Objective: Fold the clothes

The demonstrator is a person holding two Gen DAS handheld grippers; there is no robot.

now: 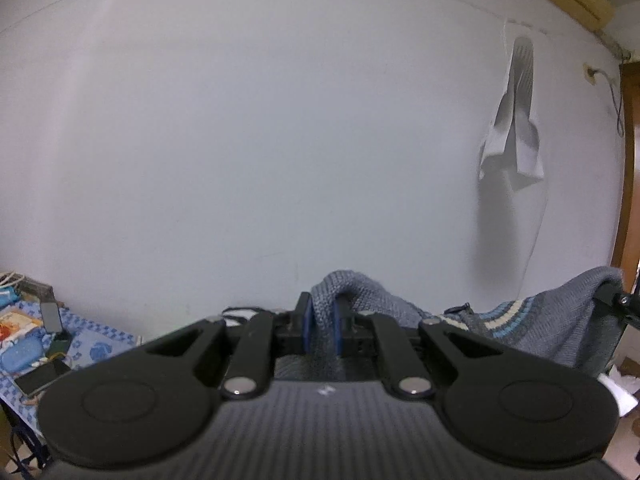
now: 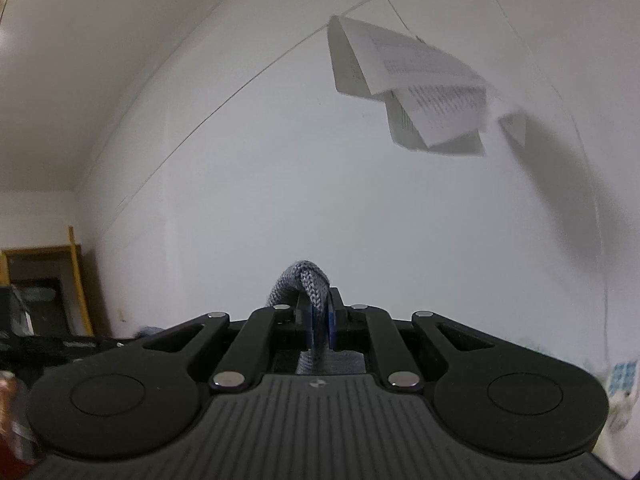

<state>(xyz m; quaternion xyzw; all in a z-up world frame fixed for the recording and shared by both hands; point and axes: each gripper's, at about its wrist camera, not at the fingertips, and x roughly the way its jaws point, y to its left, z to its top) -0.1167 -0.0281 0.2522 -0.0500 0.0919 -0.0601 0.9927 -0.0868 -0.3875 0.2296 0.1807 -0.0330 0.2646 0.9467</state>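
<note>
While you hold the grey knitted sweater [image 1: 552,320] aloft before the white wall [image 1: 280,120], left tool [image 1: 323,320] and right tool [image 2: 319,320] each pinch a fold of its edge, presumably so it hangs straight for folding.

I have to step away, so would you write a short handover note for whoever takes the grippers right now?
Left gripper: shut on a fold of the grey knit sweater.
Right gripper: shut on another bunch of the same sweater.
The sweater hangs between the two, held up in front of the white wall; its striped band shows in the left view.
Done: garment picked up at two points.
Left: lay it flat and fold it; no fold visible yet.
</note>
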